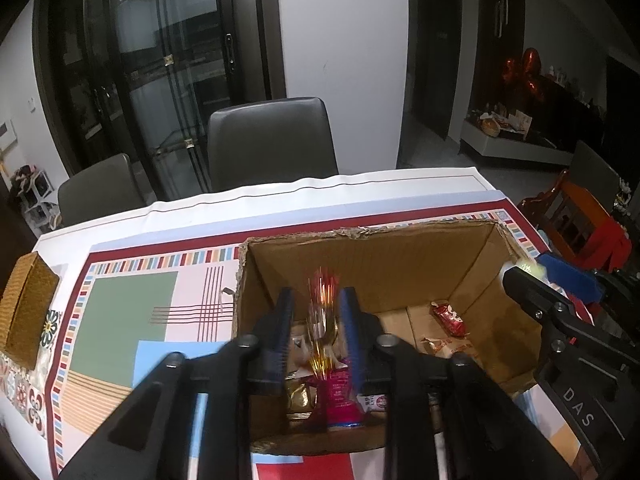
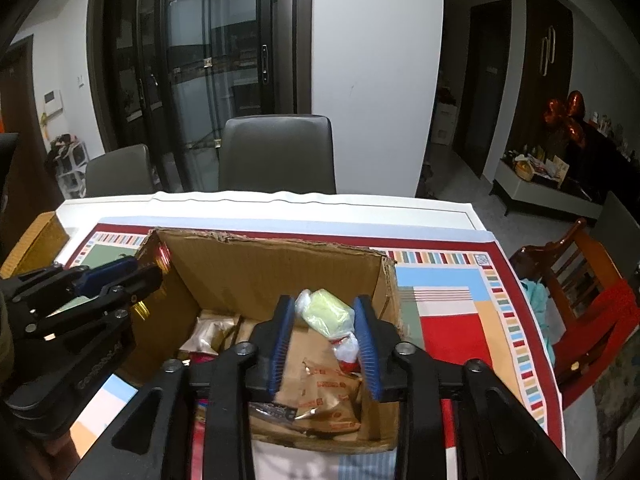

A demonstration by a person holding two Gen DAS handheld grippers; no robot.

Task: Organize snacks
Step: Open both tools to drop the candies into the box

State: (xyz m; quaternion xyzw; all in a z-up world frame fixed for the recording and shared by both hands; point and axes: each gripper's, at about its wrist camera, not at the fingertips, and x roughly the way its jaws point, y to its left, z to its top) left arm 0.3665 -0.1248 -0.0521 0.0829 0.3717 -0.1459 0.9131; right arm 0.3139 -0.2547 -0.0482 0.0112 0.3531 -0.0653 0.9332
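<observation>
An open cardboard box (image 1: 360, 264) stands on the patterned tablecloth; it also shows in the right wrist view (image 2: 256, 264). Several wrapped snacks lie in it, among them a red packet (image 1: 448, 318) and tan packets (image 2: 332, 404). My left gripper (image 1: 318, 320) is over the box's left part, shut on a shiny red-and-gold foil snack (image 1: 322, 320), which looks blurred. My right gripper (image 2: 325, 320) is over the box's right part, shut on a pale green snack in clear wrap (image 2: 326, 312). Each gripper shows in the other's view, the right (image 1: 560, 320) and the left (image 2: 80, 304).
A wicker basket (image 1: 26, 308) sits at the table's left edge. Two grey chairs (image 1: 272, 144) stand behind the table. A wooden chair with red cloth (image 2: 588, 288) stands to the right. Glass doors and a white wall are behind.
</observation>
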